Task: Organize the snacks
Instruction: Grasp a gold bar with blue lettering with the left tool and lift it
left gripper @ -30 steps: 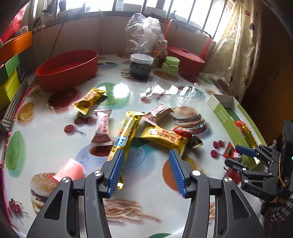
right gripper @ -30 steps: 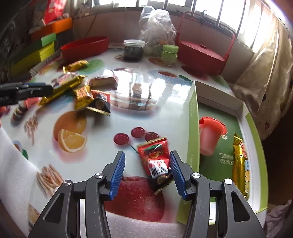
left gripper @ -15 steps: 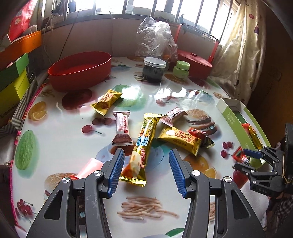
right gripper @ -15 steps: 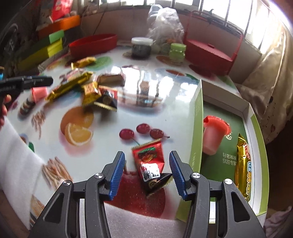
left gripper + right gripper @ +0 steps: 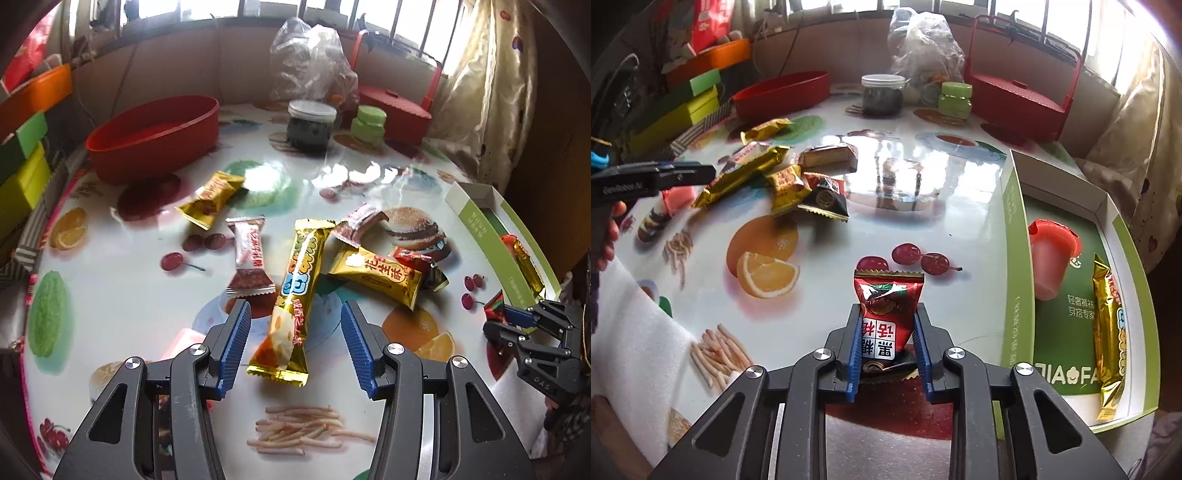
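Right tool now closing onto red packet.

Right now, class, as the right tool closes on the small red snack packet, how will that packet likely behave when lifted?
The red snack packet probably crumples rather than resisting: its foil already creases between the closing right tool. It looks light for its size. The glossy wrapper may slip, and its free crimped top will likely flop.

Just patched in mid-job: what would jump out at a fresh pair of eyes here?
The right tool is closing its blue pads on a red snack packet at the near table edge, beside the green box that holds a pink jelly cup and a gold bar. The left tool hangs open over a long gold snack bar in the scattered pile.
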